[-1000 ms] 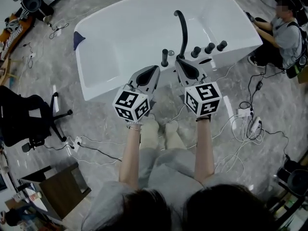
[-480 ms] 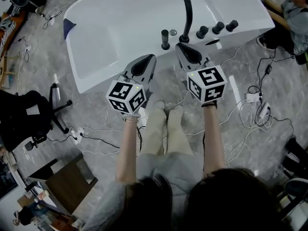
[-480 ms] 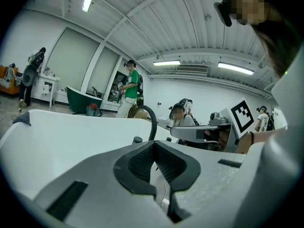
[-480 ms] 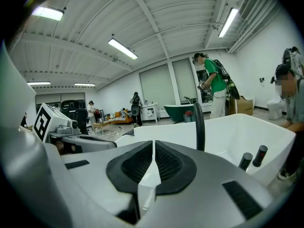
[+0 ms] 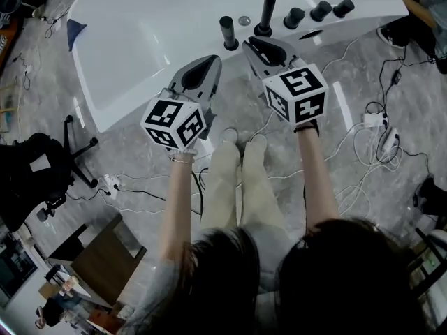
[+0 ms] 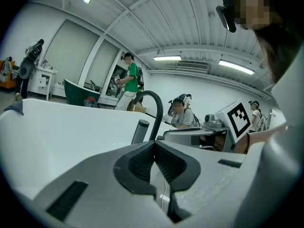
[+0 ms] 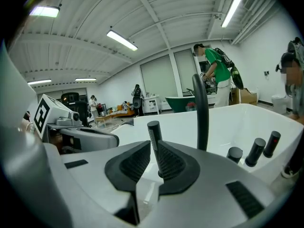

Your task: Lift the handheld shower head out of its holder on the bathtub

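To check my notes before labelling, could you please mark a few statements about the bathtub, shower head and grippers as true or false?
1. The shower head stands upright on the rim of the bathtub. True.
2. The right gripper is clamped on the shower head. False: its jaws have just been opening. They stand slightly apart, empty, short of it.
3. In the head view, three dark knobs sit to the right of the spout. True.
4. The left gripper holds the spout. False: its jaws are together on nothing.
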Available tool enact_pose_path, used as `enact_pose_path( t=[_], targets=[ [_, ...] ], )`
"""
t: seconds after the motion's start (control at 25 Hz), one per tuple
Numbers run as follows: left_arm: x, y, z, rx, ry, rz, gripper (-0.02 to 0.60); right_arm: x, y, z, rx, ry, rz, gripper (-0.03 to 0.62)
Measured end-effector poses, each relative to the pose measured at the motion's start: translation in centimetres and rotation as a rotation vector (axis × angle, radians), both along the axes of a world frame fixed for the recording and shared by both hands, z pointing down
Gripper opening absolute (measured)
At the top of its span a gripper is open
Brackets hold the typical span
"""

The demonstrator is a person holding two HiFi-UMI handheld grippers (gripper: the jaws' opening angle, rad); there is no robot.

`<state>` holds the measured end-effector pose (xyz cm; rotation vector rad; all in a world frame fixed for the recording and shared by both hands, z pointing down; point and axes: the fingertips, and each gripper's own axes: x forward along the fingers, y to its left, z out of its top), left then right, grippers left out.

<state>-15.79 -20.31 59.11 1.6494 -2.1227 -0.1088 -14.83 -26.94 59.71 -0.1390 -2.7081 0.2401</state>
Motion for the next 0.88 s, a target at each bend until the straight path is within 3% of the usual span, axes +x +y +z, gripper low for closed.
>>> enact_pose_path(
  t=[0.88],
  targets=[
    [-3.2, 0.5, 4.8, -0.036, 0.061, -0.023, 0.006, -5.8, 0.8, 7.1, -0.058, 0.073, -0.064, 0.176]
  ],
)
